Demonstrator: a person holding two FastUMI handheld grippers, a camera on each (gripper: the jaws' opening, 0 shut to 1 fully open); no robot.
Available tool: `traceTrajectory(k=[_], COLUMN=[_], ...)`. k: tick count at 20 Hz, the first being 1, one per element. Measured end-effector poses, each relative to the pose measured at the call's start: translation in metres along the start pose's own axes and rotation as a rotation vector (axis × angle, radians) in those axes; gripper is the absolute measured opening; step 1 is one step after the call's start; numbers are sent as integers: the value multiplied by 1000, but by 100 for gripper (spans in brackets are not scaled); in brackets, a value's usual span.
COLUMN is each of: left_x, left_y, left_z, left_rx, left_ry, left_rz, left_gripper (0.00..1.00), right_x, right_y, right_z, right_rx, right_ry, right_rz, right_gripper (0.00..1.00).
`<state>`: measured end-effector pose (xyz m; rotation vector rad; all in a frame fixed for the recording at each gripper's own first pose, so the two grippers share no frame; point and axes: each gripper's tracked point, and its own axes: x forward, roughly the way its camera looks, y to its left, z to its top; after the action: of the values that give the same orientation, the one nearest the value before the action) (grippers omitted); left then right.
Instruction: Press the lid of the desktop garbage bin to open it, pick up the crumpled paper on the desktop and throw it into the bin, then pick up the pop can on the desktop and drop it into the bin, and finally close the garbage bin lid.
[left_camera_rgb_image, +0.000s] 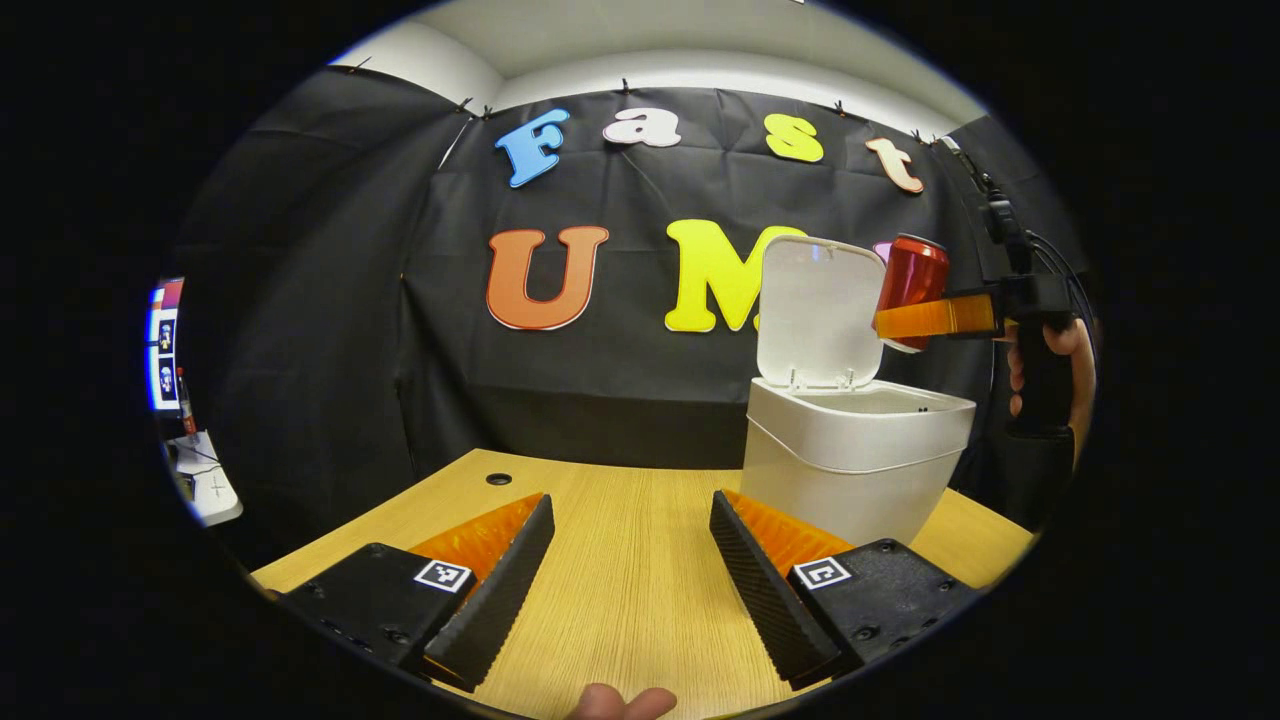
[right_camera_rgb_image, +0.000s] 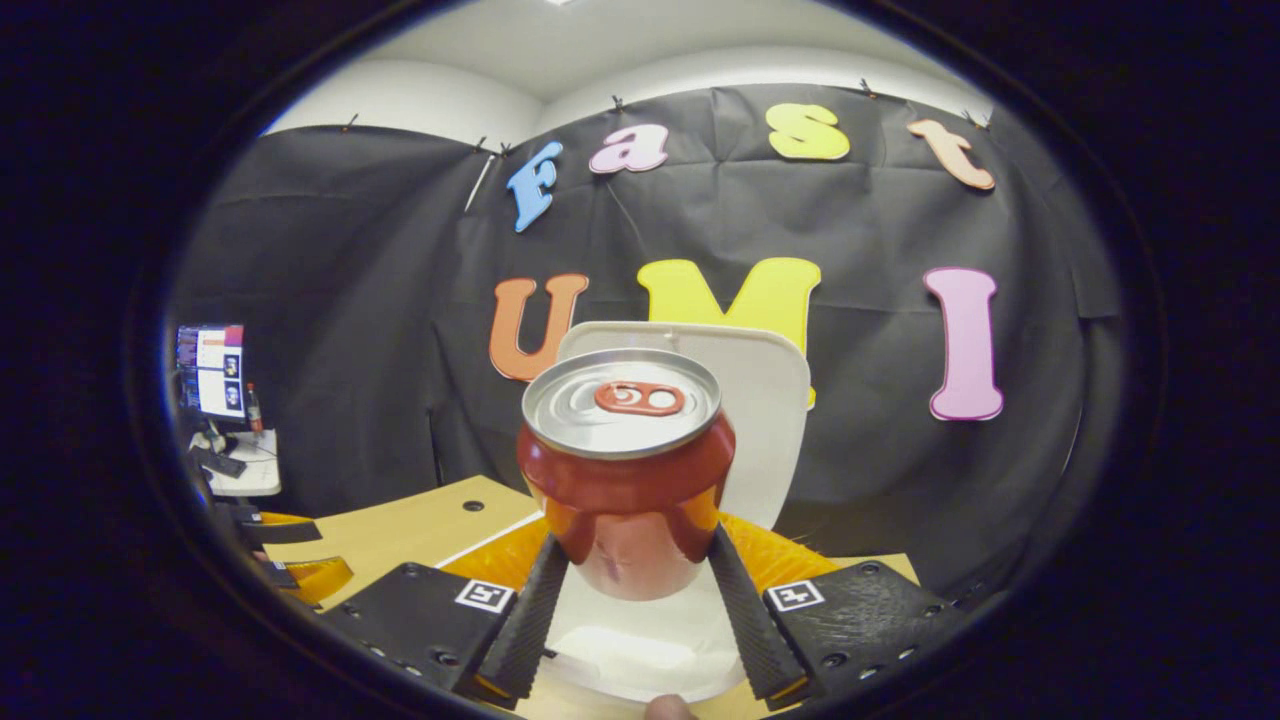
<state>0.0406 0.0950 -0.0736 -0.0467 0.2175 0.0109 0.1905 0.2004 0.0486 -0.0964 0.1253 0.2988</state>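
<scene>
In the left gripper view, the left gripper (left_camera_rgb_image: 632, 560) was held low over the wooden desktop (left_camera_rgb_image: 630, 590) with its fingers spread wide and nothing between them. To its right the white garbage bin (left_camera_rgb_image: 850, 460) was seen standing on the desktop, its lid (left_camera_rgb_image: 818, 312) raised upright. Further right, above the bin's open mouth, the red pop can (left_camera_rgb_image: 910, 285) was held by the right gripper (left_camera_rgb_image: 925, 318), carried by a hand (left_camera_rgb_image: 1060, 375).

In the right gripper view, the can (right_camera_rgb_image: 625, 455) was clamped at its lower body between both fingers, top end up, just above the bin's opening. Something white, possibly the crumpled paper (right_camera_rgb_image: 630, 645), was glimpsed inside the bin below the can.
</scene>
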Motion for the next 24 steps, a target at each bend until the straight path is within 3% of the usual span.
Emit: traceTrajectory(k=[5, 8, 10, 17, 20, 24], left_x=[1, 1, 1, 6, 10, 15], left_y=[4, 9, 12, 8, 5, 4], left_z=[4, 5, 3, -4, -11, -20], left_rx=[6, -3, -8, -17, -20, -6], left_ry=[-10, -16, -14, -2, 11, 23], left_rz=[10, 16, 19, -5, -24, -45], left_gripper=[100, 100, 100, 100, 100, 100], right_x=[2, -4, -8, -19, -13, 7], right_y=[-3, -11, -12, -22, -28, -18], right_z=[-7, 5, 23, 100, 130, 137], right_rx=[36, 46, 53, 93, 33, 18], right_ry=[29, -13, -67, -352, -487, -534], right_rz=[-18, -51, -63, -172, -243, -234], right_gripper=[77, 87, 92, 92, 90, 90])
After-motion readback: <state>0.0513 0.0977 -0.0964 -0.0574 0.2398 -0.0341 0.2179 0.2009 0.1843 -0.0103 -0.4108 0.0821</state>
